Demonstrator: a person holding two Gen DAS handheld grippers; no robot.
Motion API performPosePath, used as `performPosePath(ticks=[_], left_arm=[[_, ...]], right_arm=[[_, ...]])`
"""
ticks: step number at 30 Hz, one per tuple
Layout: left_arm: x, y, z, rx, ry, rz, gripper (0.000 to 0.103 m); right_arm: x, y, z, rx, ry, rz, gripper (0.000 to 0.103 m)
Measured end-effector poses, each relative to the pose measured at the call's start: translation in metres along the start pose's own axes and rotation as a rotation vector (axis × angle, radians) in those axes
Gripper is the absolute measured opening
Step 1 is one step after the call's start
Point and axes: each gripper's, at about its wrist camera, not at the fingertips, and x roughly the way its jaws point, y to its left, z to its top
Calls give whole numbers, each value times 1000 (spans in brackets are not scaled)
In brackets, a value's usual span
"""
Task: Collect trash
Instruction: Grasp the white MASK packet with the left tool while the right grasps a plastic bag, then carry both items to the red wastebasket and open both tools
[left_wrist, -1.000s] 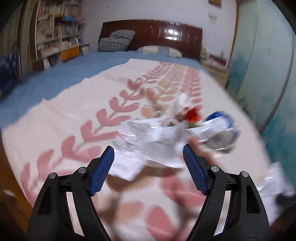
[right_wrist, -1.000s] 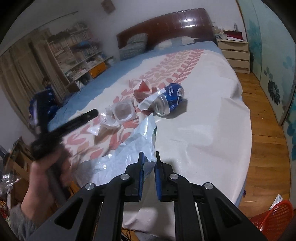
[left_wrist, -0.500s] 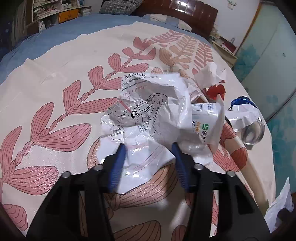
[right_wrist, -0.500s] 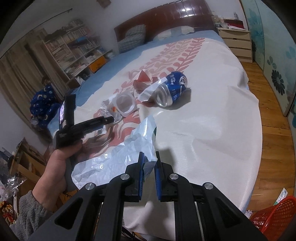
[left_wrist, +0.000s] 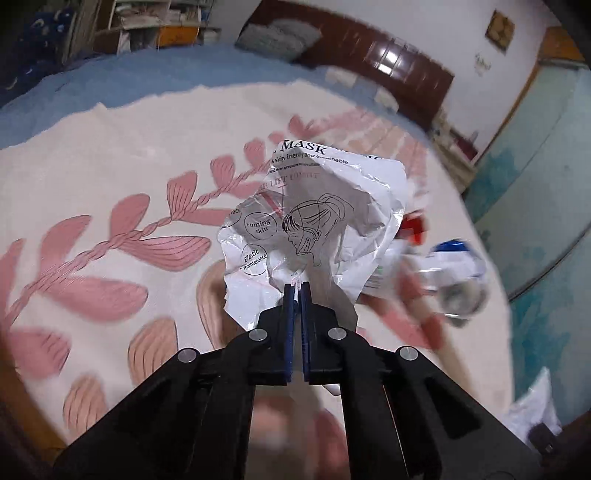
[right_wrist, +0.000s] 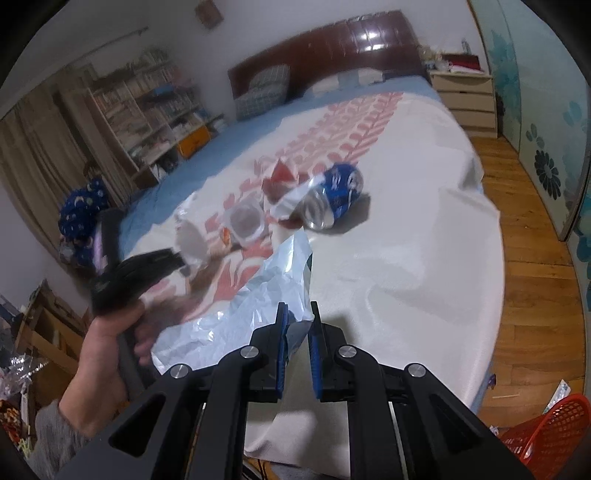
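Bedspread (left_wrist: 110, 177); mask wrapper (left_wrist: 317, 221) now pinched.

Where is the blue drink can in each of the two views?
Left wrist view: the blue can lies blurred at middle right, right of the held mask wrapper.
Right wrist view: it lies on its side, upper centre.
Shared landmark: the dark wooden headboard.

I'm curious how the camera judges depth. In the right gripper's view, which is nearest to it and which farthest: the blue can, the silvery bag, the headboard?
1. silvery bag, between the right gripper fingers.
2. blue can, mid-bed, ahead.
3. headboard, far end of the bed.
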Motion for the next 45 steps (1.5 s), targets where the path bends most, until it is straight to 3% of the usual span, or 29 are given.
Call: performPosePath(ticks=[4, 9, 14, 16, 18, 20, 22, 24, 25, 28, 30, 32, 34, 41, 42, 44, 45], left_arm=[[-69, -40, -20, 66, -92, -46, 3], [-125, -111, -42, 175, -121, -124, 3], [-150, -215, -69, 282, -93, -260, 3], [-153, -266, -86, 343, -69, -333, 3], [-151, -310, -105, 438, -64, -365, 3], [-140, -329, -122, 481, -60, -368, 3], [-121, -323, -130, 404, 9, -368, 3], [-113, -311, -133, 381, 39, -337, 3], [-114, -301, -133, 371, 45, -325, 3], [-122, -276, -129, 355, 44, -259, 3], [-129, -256, -122, 330, 35, -226, 3], [-135, -236, -118, 306, 26, -192, 3], [-136, -222, -118, 278, 21, -180, 3], [-127, -199, -127, 210, 41, -194, 3], [-125, -199, -129, 204, 45, -199, 3], [-127, -199, -132, 202, 46, -209, 3], [-128, -200, -133, 205, 45, -214, 3]], right_arm=[[-38, -4, 3, -9, -68, 25, 12], [-109, -34, 13, -9, -148, 25, 12], [-195, -119, 15, 38, -230, -60, 12], [-223, -168, 7, 71, -228, -134, 12], [-230, -215, -7, 151, -184, -134, 15], [-198, -248, -23, 237, -59, -46, 25], [-133, -262, -46, 273, 100, 152, 75], [-91, -256, -62, 317, 189, 258, 73], [-78, -253, -68, 345, 189, 286, 74], [-37, -239, -80, 369, 302, 366, 82], [-21, -225, -82, 301, 345, 340, 82], [-15, -218, -81, 279, 359, 329, 80], [-12, -211, -81, 224, 383, 322, 50], [-27, -185, -78, 33, 374, 187, 50], [-34, -181, -77, -5, 359, 170, 46], [-47, -175, -78, -52, 333, 158, 28], [-56, -172, -78, -86, 316, 134, 13]])
